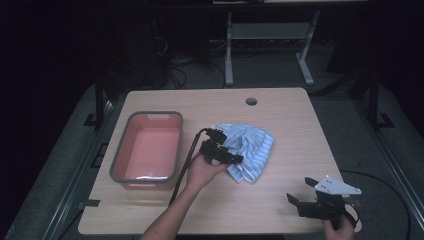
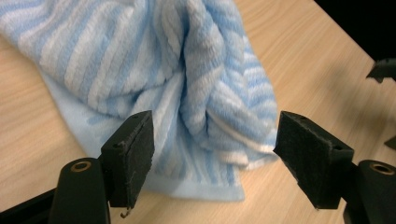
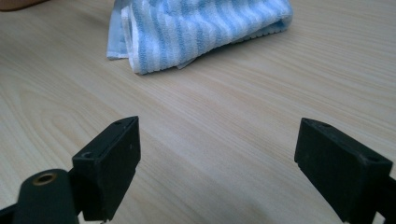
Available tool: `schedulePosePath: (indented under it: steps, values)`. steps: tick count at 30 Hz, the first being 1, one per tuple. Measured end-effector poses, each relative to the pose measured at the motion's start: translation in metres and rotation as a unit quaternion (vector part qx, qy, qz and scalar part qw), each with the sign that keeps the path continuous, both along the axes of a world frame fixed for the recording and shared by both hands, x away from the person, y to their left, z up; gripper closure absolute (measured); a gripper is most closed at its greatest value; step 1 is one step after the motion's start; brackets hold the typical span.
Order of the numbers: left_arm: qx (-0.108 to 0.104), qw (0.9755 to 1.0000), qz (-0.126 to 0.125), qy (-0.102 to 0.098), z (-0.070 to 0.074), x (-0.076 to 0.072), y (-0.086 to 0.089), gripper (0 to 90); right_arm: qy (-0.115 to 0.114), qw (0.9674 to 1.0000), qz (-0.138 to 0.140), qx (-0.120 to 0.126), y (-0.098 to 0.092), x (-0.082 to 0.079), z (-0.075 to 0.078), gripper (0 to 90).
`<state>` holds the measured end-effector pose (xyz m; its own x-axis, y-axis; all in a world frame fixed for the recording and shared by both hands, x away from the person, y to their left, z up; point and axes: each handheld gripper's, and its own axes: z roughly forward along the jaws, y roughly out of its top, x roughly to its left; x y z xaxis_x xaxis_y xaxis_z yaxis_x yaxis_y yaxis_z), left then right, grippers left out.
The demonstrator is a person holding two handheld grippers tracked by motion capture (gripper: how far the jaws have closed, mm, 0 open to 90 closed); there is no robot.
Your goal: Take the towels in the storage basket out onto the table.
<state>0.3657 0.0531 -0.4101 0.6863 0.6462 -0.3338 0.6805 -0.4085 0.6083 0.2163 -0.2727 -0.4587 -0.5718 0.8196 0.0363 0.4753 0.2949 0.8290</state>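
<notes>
Blue-and-white striped towel [image 1: 250, 147] lies bunched (loosely folded) at mid-table.

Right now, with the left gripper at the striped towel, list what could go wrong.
1. The left gripper stands open around a thick bunched fold of the towel; closing here may catch only some layers, so the rest would likely sag or drag.
2. The tub sits close to the left forearm; a sideways swing might knock it.
3. The right gripper stands open and apart from the towel, so nothing steadies the cloth.

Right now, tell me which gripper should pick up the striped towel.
Probably the left gripper: its open jaws straddle the blue striped towel. The right gripper sits apart near the table corner, jaws open over bare wood.
</notes>
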Motion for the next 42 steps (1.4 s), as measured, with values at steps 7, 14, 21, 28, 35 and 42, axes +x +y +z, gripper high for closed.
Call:
schedulePosePath:
  steps: [7, 14, 21, 28, 35, 42]
  values:
    - [-0.001, 0.9999, -0.012, -0.002, -0.004, -0.01, 0.009, 28.3, 0.0, 1.0, 0.0, 0.001, 0.001, 0.001, 0.0, 13.7]
    - [-0.016, 0.9997, -0.019, 0.004, -0.01, -0.02, 0.016, 28.3, 0.0, 1.0, -0.003, 0.002, 0.001, 0.001, 0.0, 13.7]
    - [-0.013, 0.9996, -0.026, -0.004, -0.011, -0.032, 0.023, 28.4, -0.001, 1.0, -0.003, 0.002, 0.001, 0.002, 0.0, 13.7]
    - [-0.011, 0.9993, -0.034, -0.011, -0.011, -0.044, 0.029, 28.4, -0.002, 1.0, -0.004, 0.002, 0.001, 0.001, 0.0, 13.7]
    - [-0.014, 0.9987, -0.044, -0.021, -0.011, -0.058, 0.034, 28.4, -0.002, 1.0, -0.005, 0.002, 0.001, 0.002, 0.0, 13.7]
    - [-0.023, 0.9983, -0.052, -0.015, -0.016, -0.069, 0.041, 28.4, 0.0, 1.0, -0.005, 0.003, 0.001, 0.002, 0.0, 13.7]
